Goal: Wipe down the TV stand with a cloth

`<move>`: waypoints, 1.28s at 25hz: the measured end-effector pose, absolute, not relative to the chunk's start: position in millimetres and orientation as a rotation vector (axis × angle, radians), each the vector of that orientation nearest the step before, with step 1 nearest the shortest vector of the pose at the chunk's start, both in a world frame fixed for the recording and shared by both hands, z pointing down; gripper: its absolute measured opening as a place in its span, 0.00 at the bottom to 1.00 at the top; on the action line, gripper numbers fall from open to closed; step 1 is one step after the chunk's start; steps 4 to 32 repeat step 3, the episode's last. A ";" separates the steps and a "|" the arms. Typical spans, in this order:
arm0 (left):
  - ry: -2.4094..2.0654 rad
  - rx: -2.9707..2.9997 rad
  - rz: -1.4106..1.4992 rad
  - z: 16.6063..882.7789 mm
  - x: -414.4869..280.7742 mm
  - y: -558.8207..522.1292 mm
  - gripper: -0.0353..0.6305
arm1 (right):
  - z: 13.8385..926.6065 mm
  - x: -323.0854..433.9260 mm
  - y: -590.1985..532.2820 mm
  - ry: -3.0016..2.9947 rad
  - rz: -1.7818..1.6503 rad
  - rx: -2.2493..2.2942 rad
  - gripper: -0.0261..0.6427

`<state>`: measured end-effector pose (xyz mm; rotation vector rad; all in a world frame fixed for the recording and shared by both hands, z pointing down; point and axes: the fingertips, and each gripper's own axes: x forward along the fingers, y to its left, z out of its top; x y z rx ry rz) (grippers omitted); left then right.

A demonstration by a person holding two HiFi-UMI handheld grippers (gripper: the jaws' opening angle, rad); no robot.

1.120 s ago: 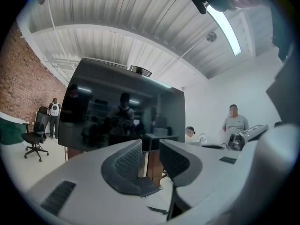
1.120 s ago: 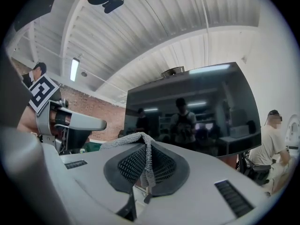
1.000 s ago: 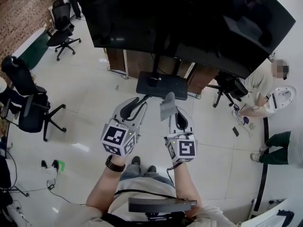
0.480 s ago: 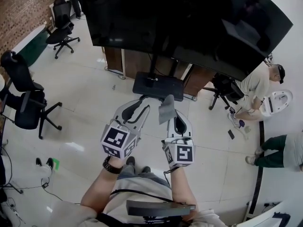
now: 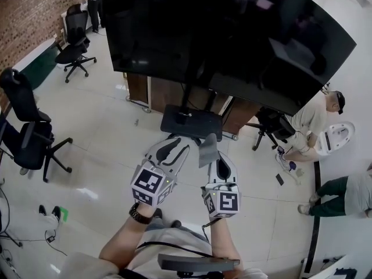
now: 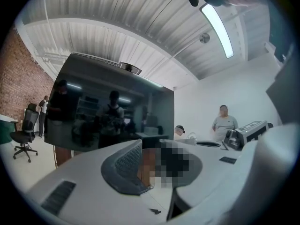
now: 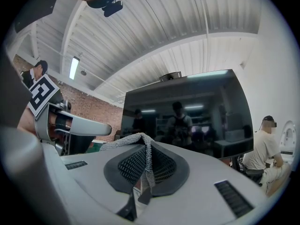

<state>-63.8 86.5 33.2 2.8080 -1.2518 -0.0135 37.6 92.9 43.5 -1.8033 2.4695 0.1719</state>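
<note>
Head view, left to right.

Office chairs (image 5: 32,132): black, on pale glossy floor (image 5: 116,132).

Left gripper (image 5: 174,146): jaws look apart, with only background in the gap. A blurred patch covers part of the gap in the left gripper view, so this reading is tentative. Its marker cube (image 5: 152,185) carries black-and-white square patterns and no legible words.

TV stand (image 5: 192,122): flat black base plate on the floor, with a dark pole rising to a large black TV (image 5: 232,34). The screen is off and reflects the room.

Cloth (image 5: 207,148): grey, with a fine woven or knit texture. It is pinched into a ridge and one corner flops leftward. It is held in the air short of the stand, not touching it.

Right gripper (image 5: 214,156): jaws clamped on the cloth.
</note>
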 end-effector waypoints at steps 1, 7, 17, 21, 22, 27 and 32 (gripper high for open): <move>-1.248 2.808 -0.011 33.8 -64.2 85.7 0.28 | 43.4 36.2 91.9 2.473 0.172 -1.802 0.05; -1.245 2.808 -0.007 34.4 -65.8 83.5 0.28 | 42.4 32.7 89.7 2.482 0.172 -1.794 0.05; -1.245 2.808 -0.007 34.4 -65.8 83.5 0.28 | 42.4 32.7 89.7 2.482 0.172 -1.794 0.05; -1.245 2.808 -0.007 34.4 -65.8 83.5 0.28 | 42.4 32.7 89.7 2.482 0.172 -1.794 0.05; -1.245 2.808 -0.007 34.4 -65.8 83.5 0.28 | 42.4 32.7 89.7 2.482 0.172 -1.794 0.05; -1.245 2.808 -0.007 34.4 -65.8 83.5 0.28 | 42.4 32.7 89.7 2.482 0.172 -1.794 0.05; -1.245 2.808 -0.007 34.4 -65.8 83.5 0.28 | 42.4 32.7 89.7 2.482 0.172 -1.794 0.05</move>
